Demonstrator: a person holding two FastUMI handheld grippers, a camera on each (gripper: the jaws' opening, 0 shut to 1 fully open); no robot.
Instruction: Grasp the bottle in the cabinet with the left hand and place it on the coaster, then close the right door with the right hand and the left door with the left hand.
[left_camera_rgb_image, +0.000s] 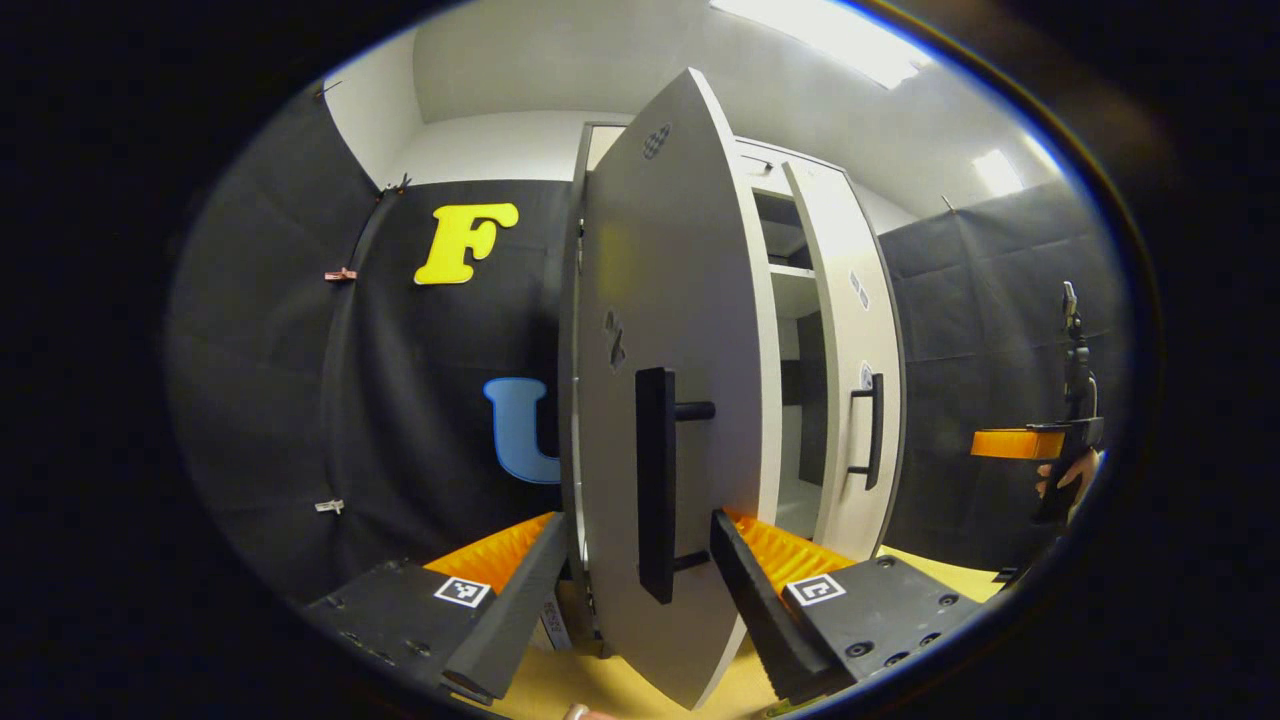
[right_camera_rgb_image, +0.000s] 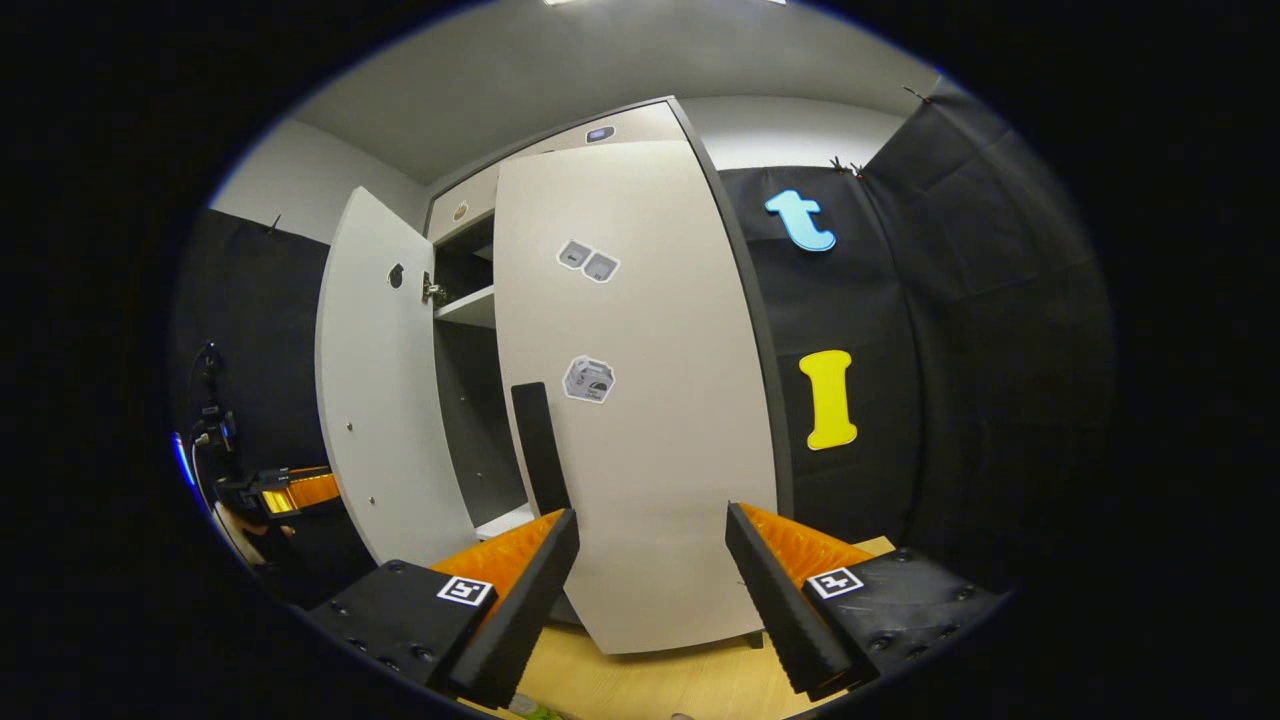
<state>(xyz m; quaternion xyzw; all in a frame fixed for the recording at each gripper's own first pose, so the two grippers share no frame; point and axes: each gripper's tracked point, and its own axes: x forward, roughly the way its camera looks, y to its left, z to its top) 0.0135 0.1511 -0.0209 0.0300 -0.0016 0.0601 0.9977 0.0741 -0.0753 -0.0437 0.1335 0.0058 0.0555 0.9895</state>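
**Inspector:** Black cloth walls close the booth on both sides, under a pale ceiling with light panels; the floor surface (right_camera_rgb_image: 650, 680) is light wood. State the cabinet.

**Assistant:** White cabinet (right_camera_rgb_image: 640, 125), tall, flat panels, dark frame. In the left gripper view the left door (left_camera_rgb_image: 680, 330) stands swung out, its edge toward the camera. The right door (left_camera_rgb_image: 850, 330) is partly open beyond it. White shelves (left_camera_rgb_image: 790, 270) show in the gap between them.

**Inspector:** Left gripper?

**Assistant:** Left gripper (left_camera_rgb_image: 640, 560) is spread wide, released, clamping nothing. Its fingers straddle the left door's lower part, and the straight black bar handle (left_camera_rgb_image: 656, 480) hangs between them. Whether a finger touches the door I cannot tell.

**Inspector:** Right gripper?

**Assistant:** Right gripper (right_camera_rgb_image: 650, 555) is also spread wide and holds nothing. It faces the outer face of the right door, which carries small grey stickers (right_camera_rgb_image: 588, 380). A gap appears between fingers and panel.

**Inspector:** Room to move?

**Assistant:** A narrow opening remains between the two door edges. Bare floor lies below both doors. At the far edge of each view the other gripper shows, held by a hand, well apart from the cabinet.

**Inspector:** Bottle and coaster?

**Assistant:** Neither can be located from these views.
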